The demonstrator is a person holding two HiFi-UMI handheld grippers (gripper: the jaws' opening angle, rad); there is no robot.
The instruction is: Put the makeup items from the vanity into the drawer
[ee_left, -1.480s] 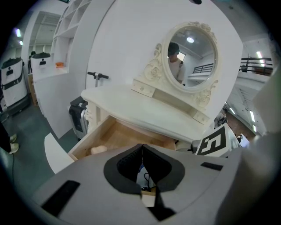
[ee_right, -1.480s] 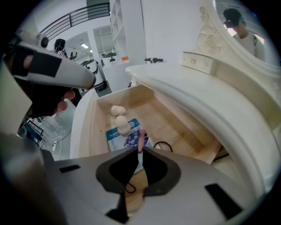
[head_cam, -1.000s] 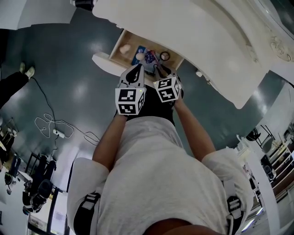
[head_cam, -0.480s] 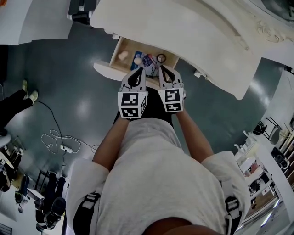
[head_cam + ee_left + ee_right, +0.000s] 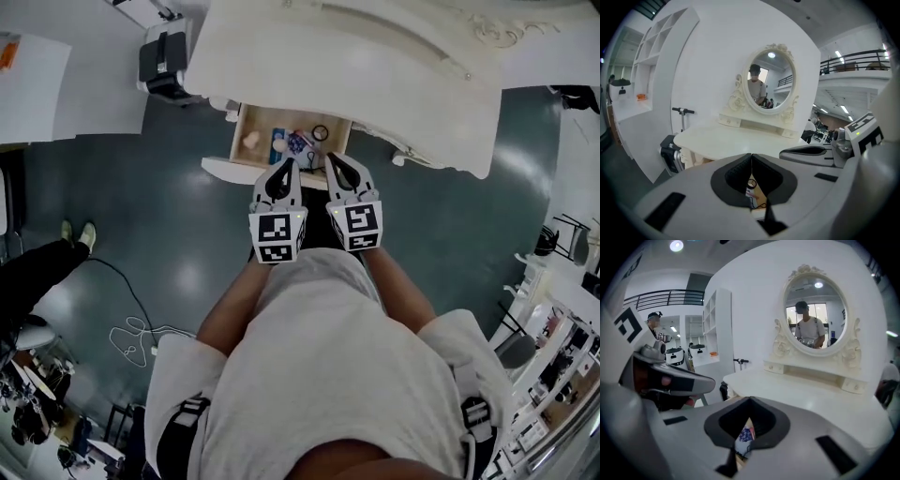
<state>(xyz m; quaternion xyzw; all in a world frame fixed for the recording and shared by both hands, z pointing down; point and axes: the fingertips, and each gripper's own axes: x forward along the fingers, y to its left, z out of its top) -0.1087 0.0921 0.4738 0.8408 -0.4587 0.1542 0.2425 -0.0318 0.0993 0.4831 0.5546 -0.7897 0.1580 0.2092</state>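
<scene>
The white vanity point(image 5: 375, 66) has its wooden drawer point(image 5: 242, 120) pulled out. Inside lie a beige sponge point(image 5: 250, 141), a blue item point(image 5: 277, 141), a patterned pouch point(image 5: 300, 145) and a small black ring point(image 5: 321, 132). My left gripper point(image 5: 289, 161) and right gripper point(image 5: 331, 157) hover side by side just in front of the drawer, above its front edge. Both are shut with nothing between the jaws. The ring point(image 5: 751, 183) shows through the gap under the left gripper point(image 5: 751, 154). The pouch point(image 5: 746, 434) shows below the right gripper point(image 5: 749, 399). The vanity top looks bare.
An oval mirror point(image 5: 768, 79) stands on the vanity's back shelf. A black box point(image 5: 161, 61) and a scooter point(image 5: 682, 112) stand by the vanity's left end. A cable point(image 5: 131, 333) lies on the dark floor, and another person's legs point(image 5: 37, 272) are at far left.
Both grippers have drawn back from over the drawer toward the person and now sit level with each other. The right gripper's jaws have closed, empty.
</scene>
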